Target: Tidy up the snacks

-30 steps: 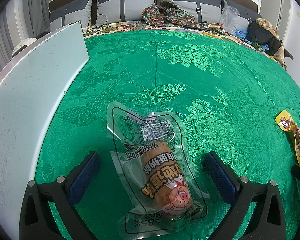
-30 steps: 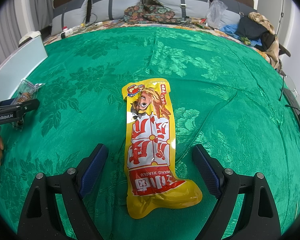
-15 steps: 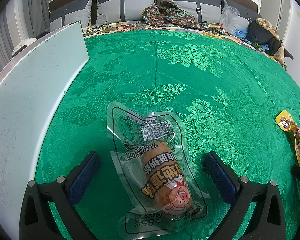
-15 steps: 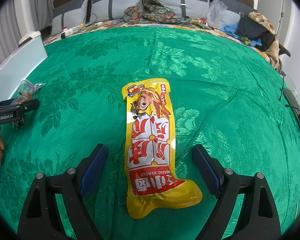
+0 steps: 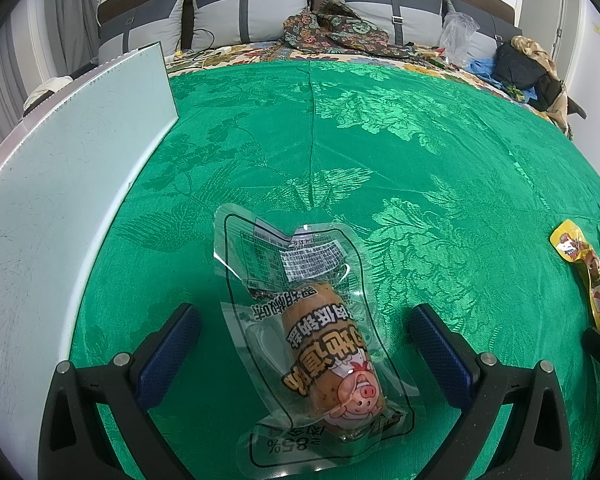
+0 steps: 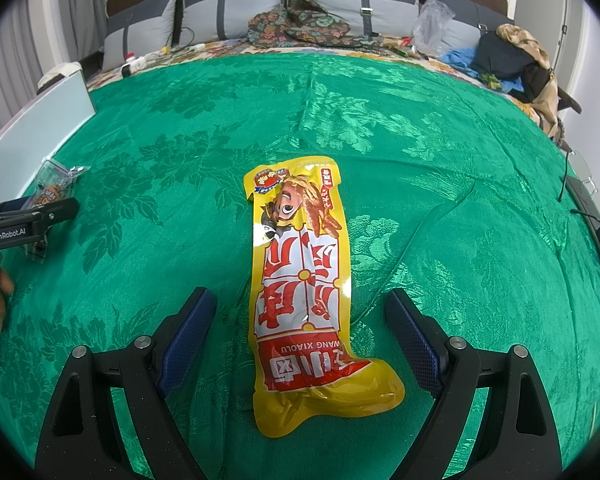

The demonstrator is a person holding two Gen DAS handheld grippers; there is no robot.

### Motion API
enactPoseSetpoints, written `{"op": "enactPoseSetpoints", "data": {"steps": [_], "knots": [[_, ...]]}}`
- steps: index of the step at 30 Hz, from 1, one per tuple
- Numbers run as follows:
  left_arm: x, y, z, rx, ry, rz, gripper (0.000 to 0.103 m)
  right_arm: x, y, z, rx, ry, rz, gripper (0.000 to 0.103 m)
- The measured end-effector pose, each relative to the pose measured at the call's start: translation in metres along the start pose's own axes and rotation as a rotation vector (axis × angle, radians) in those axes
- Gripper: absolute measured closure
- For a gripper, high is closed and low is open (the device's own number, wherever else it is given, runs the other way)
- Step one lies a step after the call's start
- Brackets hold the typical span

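Note:
A clear sausage packet with a pig cartoon (image 5: 320, 344) lies on the green bedspread (image 5: 380, 140). My left gripper (image 5: 306, 320) is open, with one finger on each side of the packet, not touching it. A yellow and red snack packet (image 6: 304, 292) lies lengthwise on the bedspread. My right gripper (image 6: 300, 304) is open and straddles its lower half. The yellow packet also shows at the right edge of the left wrist view (image 5: 584, 276). The sausage packet (image 6: 52, 188) and the left gripper's side (image 6: 24, 220) show at the left of the right wrist view.
A pale flat board (image 5: 60, 184) lies along the left side of the bed. Grey pillows (image 5: 244, 16), patterned cloth (image 5: 332, 32), a plastic bag (image 5: 456, 36) and dark clothes (image 5: 528, 68) lie at the head of the bed. A cable and glasses (image 6: 580, 184) lie at the right.

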State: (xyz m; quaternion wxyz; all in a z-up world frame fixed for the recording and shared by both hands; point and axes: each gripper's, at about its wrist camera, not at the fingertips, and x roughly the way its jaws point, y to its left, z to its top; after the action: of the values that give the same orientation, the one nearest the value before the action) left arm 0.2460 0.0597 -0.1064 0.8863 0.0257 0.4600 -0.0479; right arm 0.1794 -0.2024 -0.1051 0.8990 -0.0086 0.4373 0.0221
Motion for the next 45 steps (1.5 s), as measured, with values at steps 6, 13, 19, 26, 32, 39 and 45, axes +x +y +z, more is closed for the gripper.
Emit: {"op": "enactPoseSetpoints", "data": {"steps": [6,13,19,26,32,39,45], "knots": [[0.005,-0.001,0.014,0.029,0.131,-0.017,0.0,0.003,-0.003,0.007,-0.022,0.072,0.027,0.012],[0.018,-0.006,0.035,0.071,0.353,-0.028,0.0,0.018,-0.01,0.041,-0.013,0.324,0.034,0.038],[-0.005,-0.017,0.036,0.127,0.273,-0.074,0.073,0.01,-0.025,0.038,0.052,0.344,0.094,0.056],[-0.038,-0.004,0.013,0.01,0.202,-0.203,0.073,-0.026,-0.045,0.022,0.218,0.282,0.273,0.056],[-0.075,0.003,0.003,-0.05,0.147,-0.269,0.073,-0.048,-0.041,0.02,0.253,0.244,0.331,0.056],[-0.123,0.018,0.003,-0.128,0.069,-0.332,0.073,-0.056,-0.038,0.027,0.314,0.221,0.375,0.056],[-0.169,0.034,0.008,-0.154,-0.012,-0.358,0.074,-0.081,-0.036,0.035,0.339,0.184,0.417,0.056]]}}
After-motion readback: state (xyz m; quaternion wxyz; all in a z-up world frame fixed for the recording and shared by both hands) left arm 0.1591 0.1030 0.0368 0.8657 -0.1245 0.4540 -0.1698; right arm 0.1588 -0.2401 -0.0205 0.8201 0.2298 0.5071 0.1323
